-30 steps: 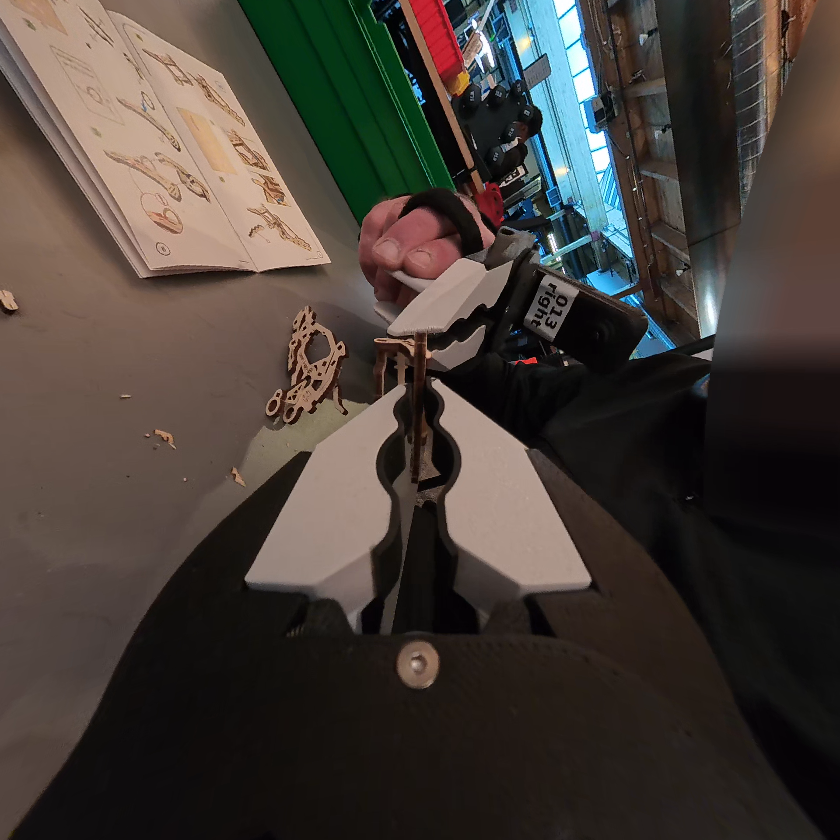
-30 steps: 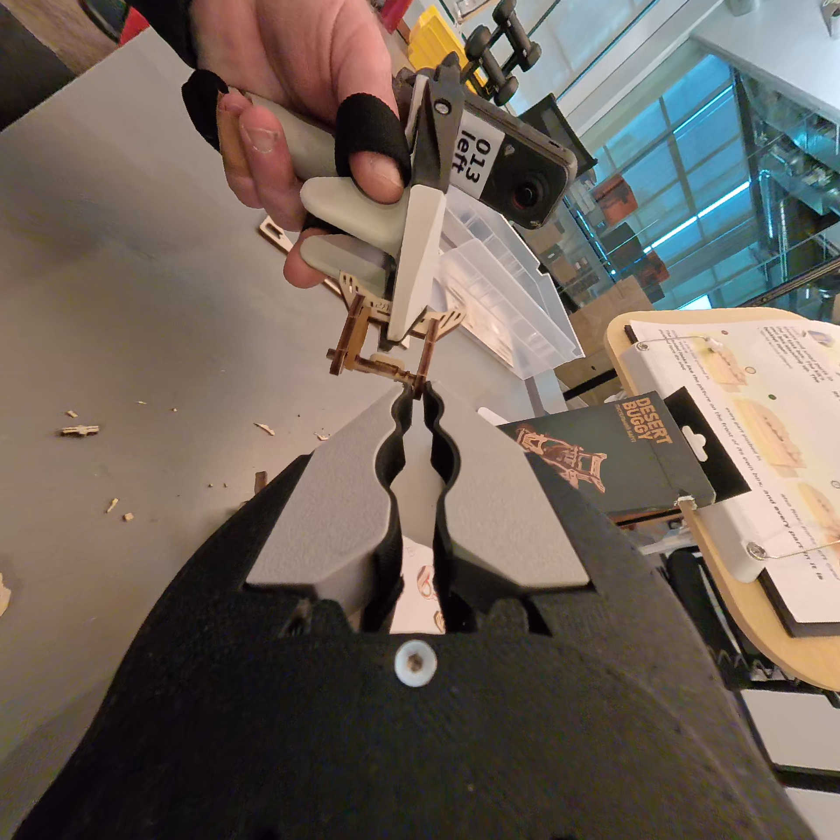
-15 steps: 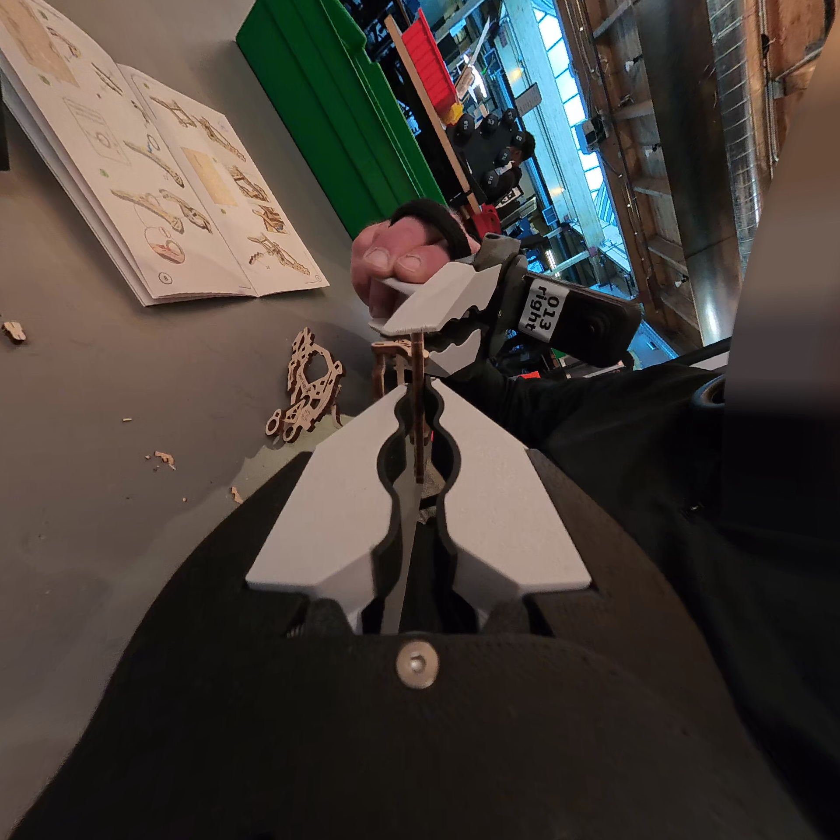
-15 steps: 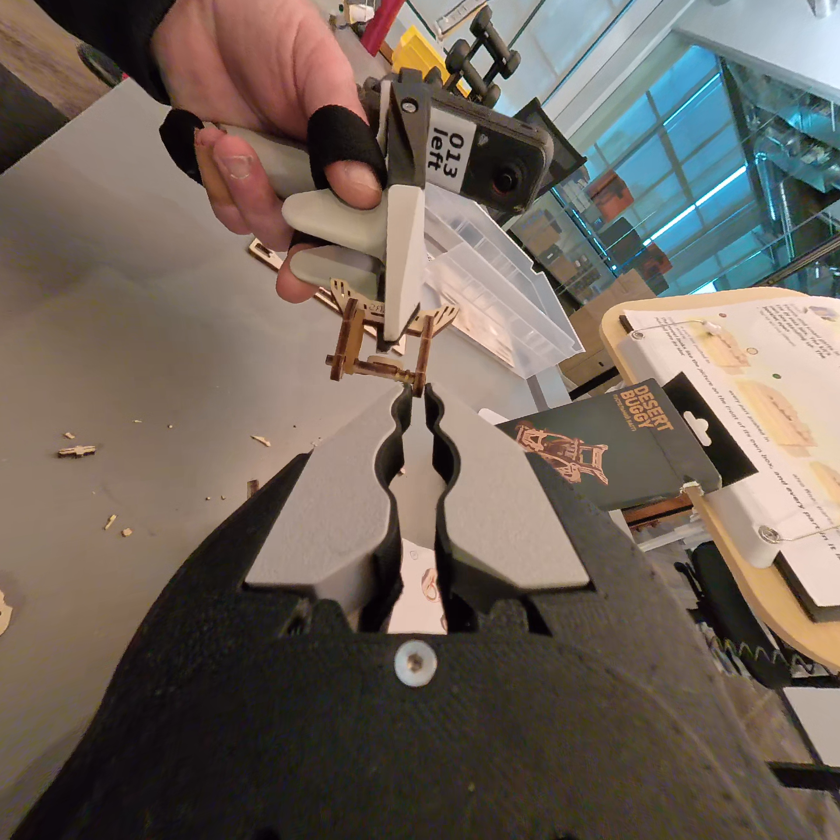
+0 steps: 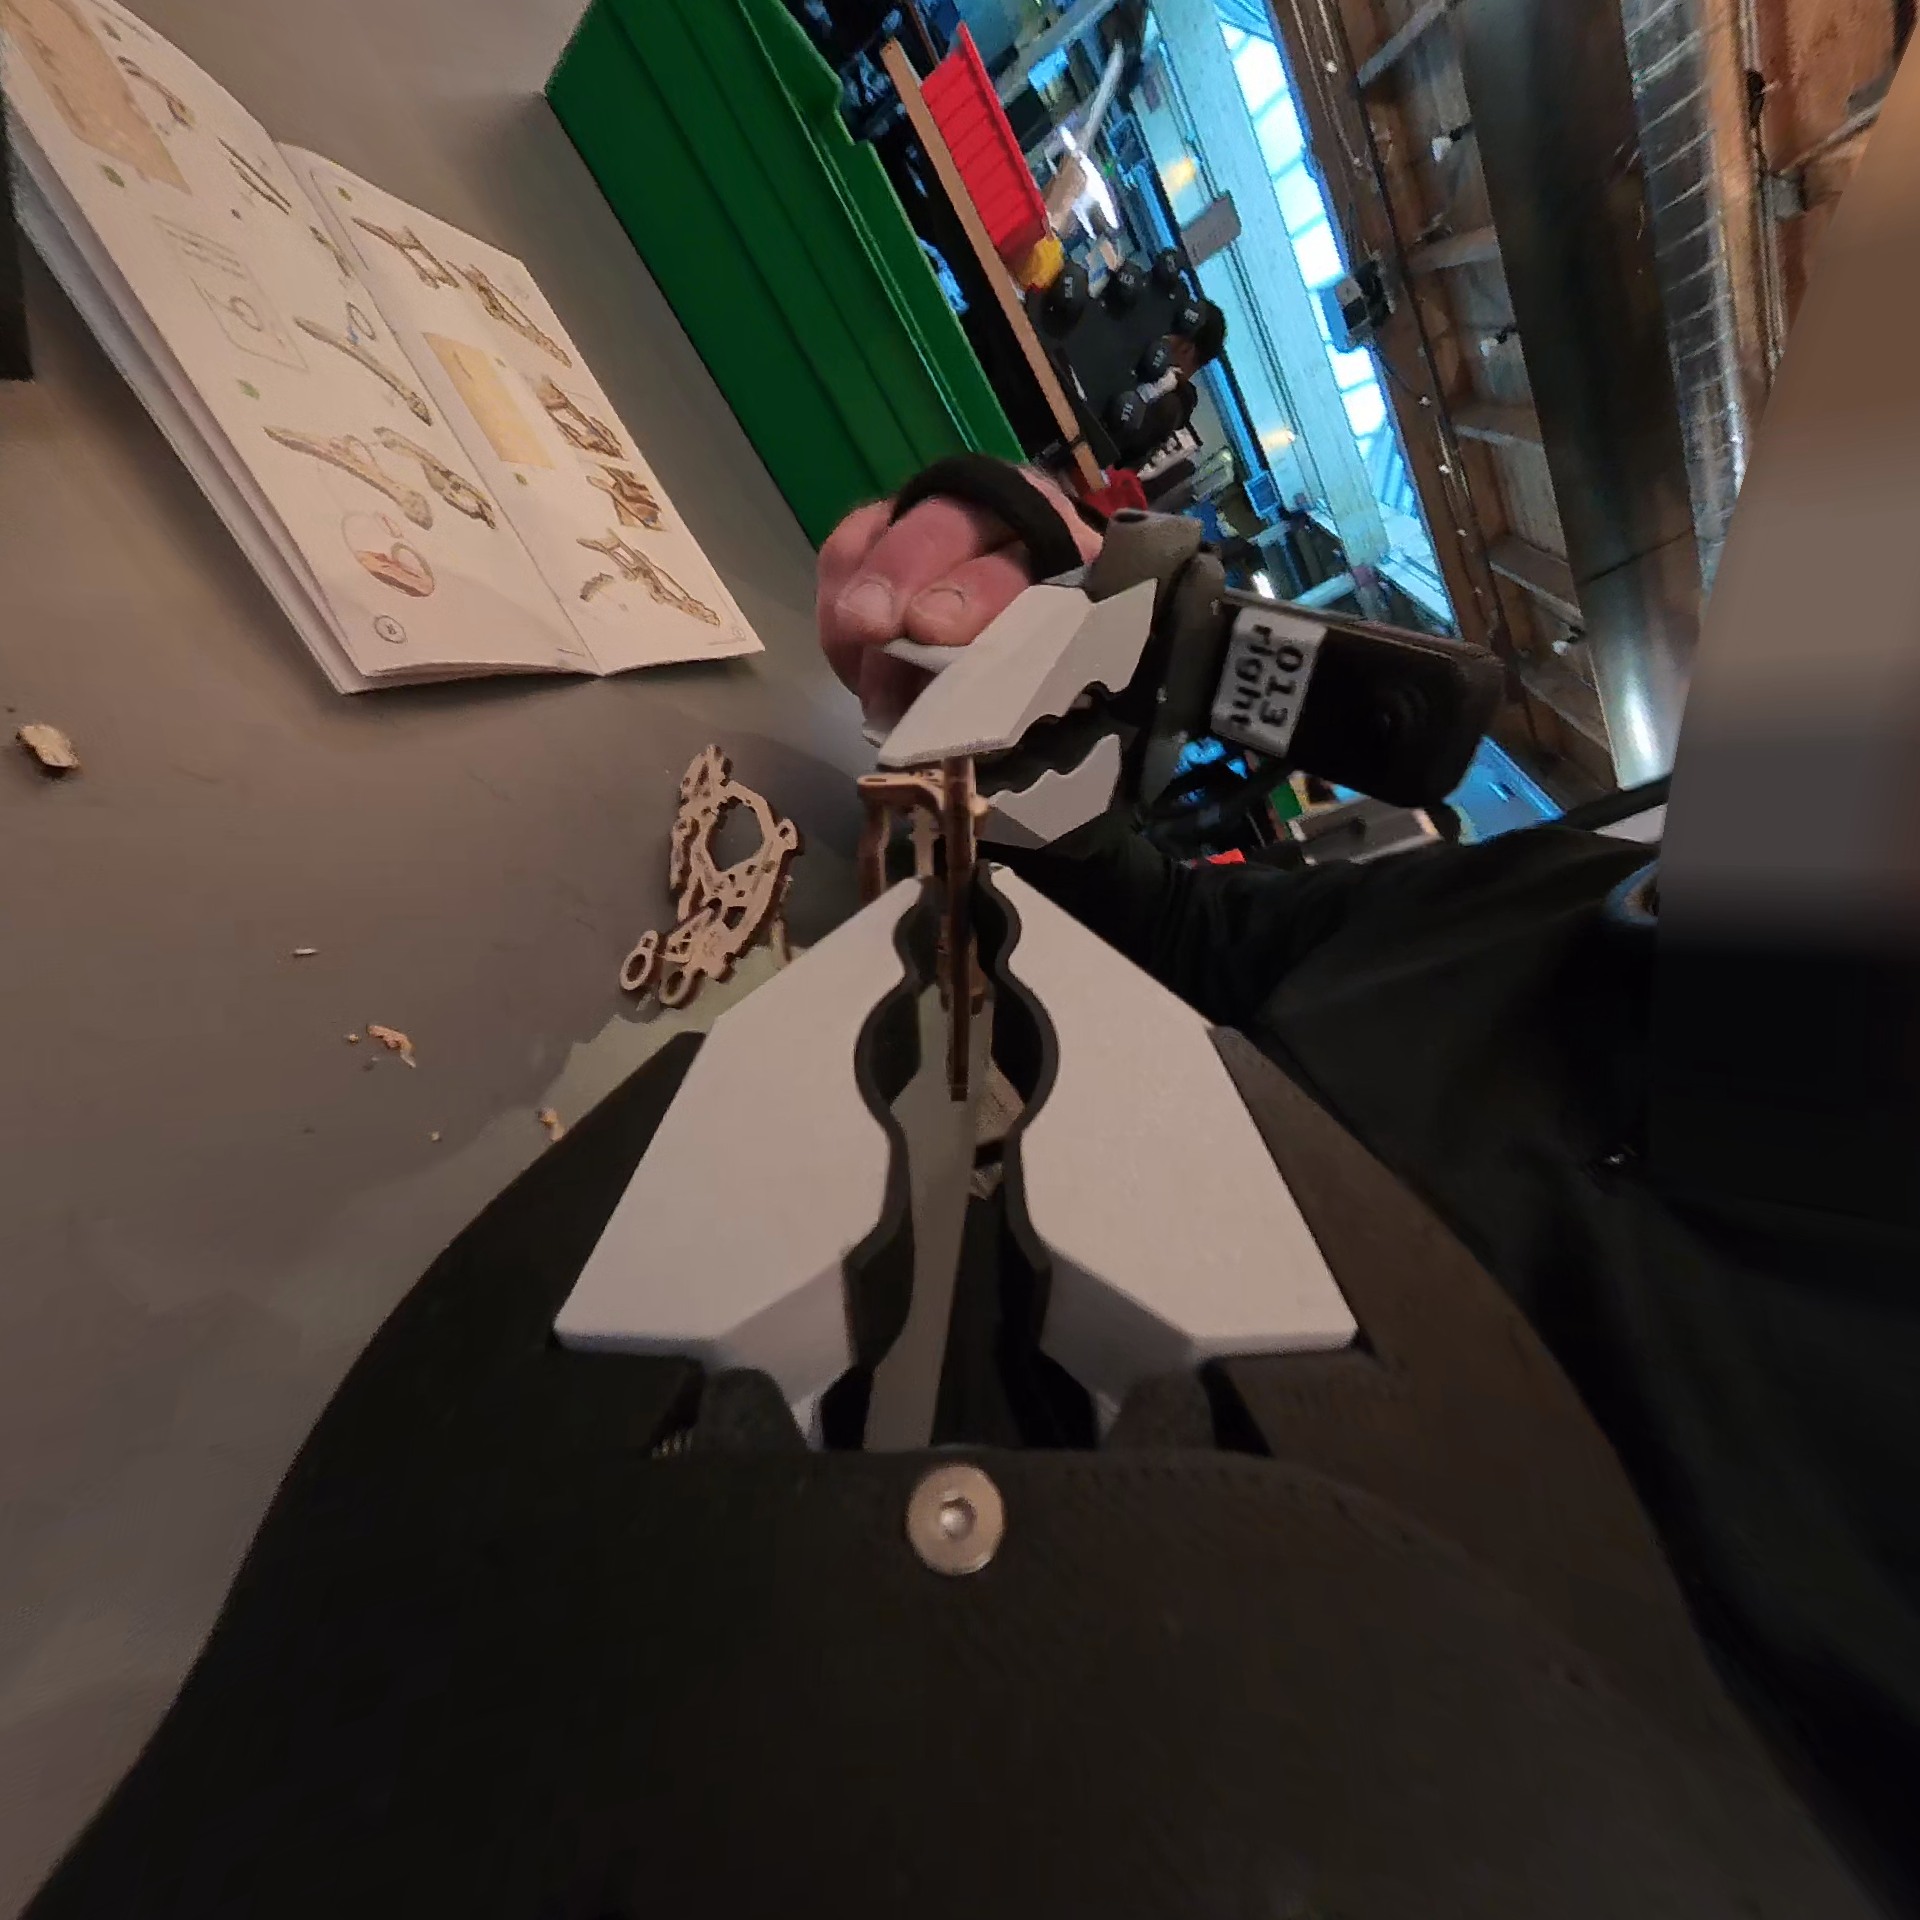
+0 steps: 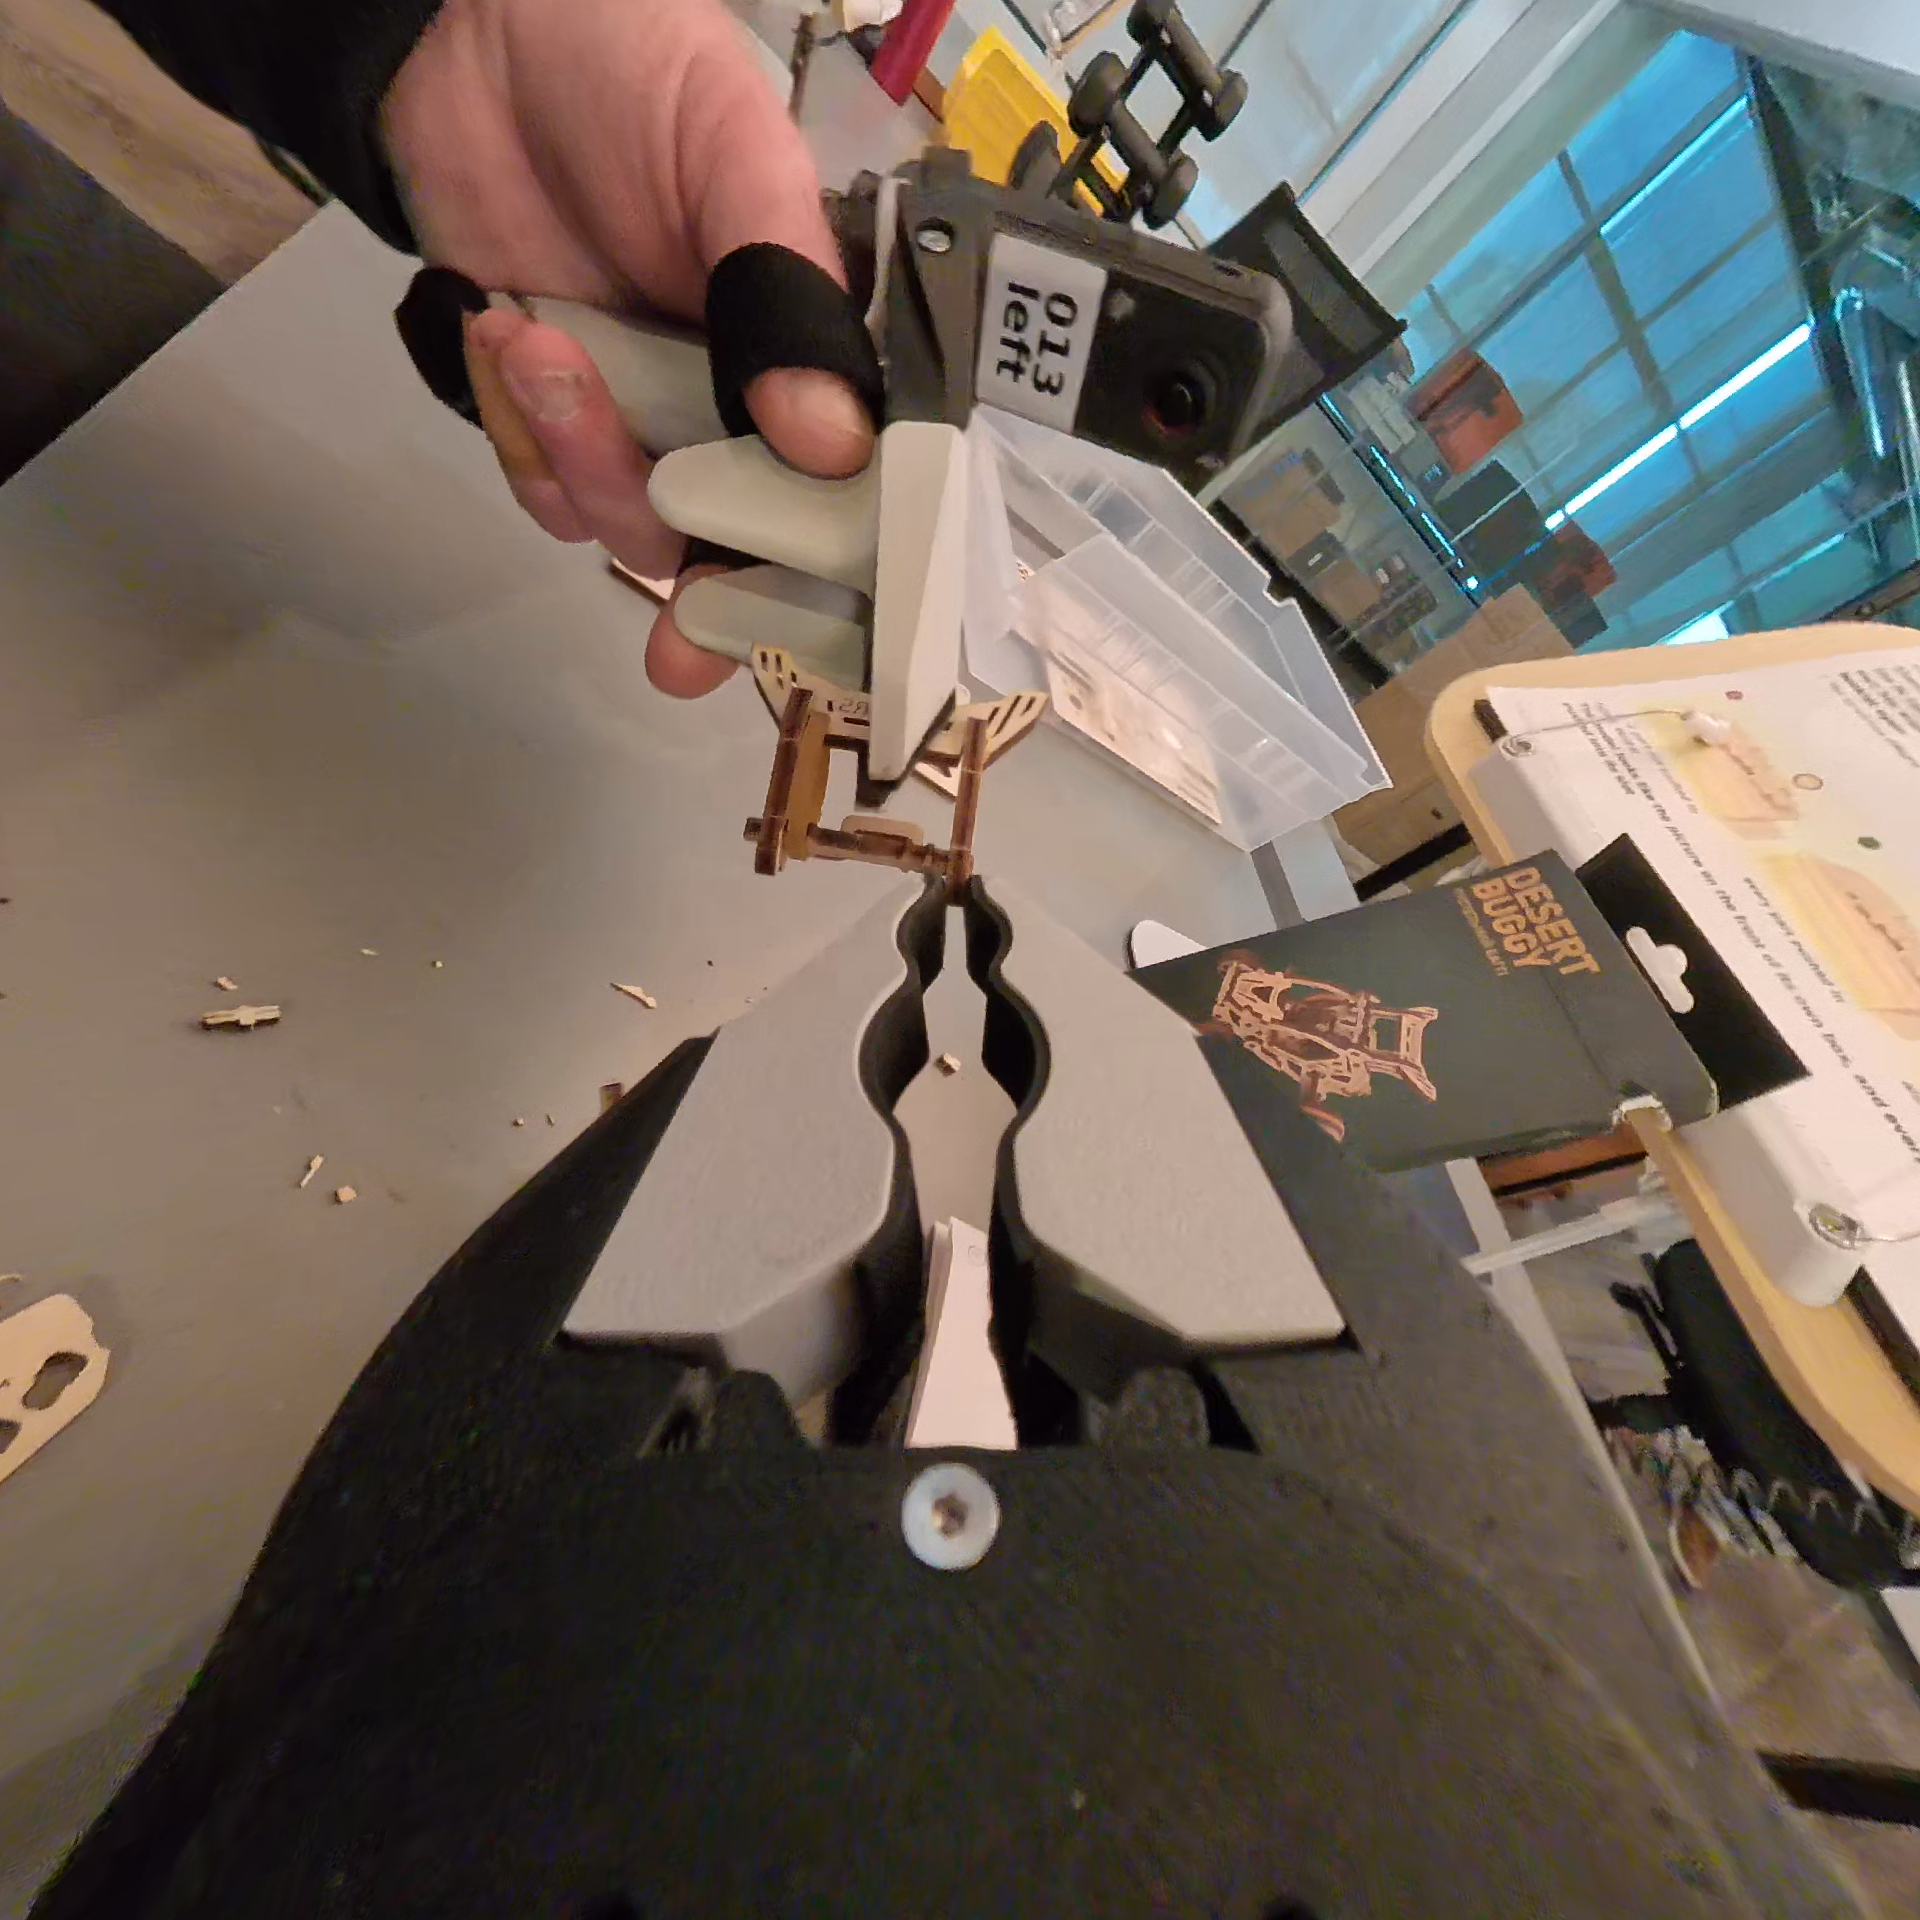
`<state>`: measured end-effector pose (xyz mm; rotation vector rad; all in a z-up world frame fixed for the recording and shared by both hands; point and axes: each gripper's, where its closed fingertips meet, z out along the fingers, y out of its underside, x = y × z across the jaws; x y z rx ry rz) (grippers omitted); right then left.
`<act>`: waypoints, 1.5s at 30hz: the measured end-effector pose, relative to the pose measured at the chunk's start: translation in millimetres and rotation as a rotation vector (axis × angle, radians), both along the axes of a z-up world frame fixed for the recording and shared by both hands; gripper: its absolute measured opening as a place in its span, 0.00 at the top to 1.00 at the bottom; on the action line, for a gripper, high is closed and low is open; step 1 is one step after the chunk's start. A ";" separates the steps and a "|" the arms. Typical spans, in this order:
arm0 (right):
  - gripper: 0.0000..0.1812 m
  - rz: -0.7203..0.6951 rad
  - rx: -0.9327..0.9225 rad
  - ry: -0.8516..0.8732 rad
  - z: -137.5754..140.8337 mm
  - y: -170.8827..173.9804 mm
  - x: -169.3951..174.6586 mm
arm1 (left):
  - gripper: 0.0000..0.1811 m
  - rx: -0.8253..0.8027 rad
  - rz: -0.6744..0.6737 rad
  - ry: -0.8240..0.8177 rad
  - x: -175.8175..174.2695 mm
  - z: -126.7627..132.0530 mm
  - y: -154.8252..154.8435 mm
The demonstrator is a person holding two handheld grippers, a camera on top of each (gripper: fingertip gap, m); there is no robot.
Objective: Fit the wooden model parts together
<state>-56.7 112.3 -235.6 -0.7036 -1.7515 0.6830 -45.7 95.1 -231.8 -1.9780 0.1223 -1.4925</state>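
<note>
Jaws of both grippers, left [image 5: 951, 904] & right [image 6: 951, 899], seemingly pinch wooden assy [image 6: 862, 821].

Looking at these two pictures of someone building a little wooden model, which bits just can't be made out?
- Where the wooden model parts join: in the right wrist view the left gripper covers the model's middle; in the left wrist view it is seen edge-on.
- Booklet, left wrist view: its far pages are cut off by the picture's edge.
- Flat wooden piece, right wrist view: cut off at the left edge.
- Chips on the table: too small to identify.
</note>
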 end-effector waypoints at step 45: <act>1.00 -0.167 -0.211 0.170 29.9 20.9 -9.8 | 0.91 0.236 0.259 0.181 0.3 11.6 19.8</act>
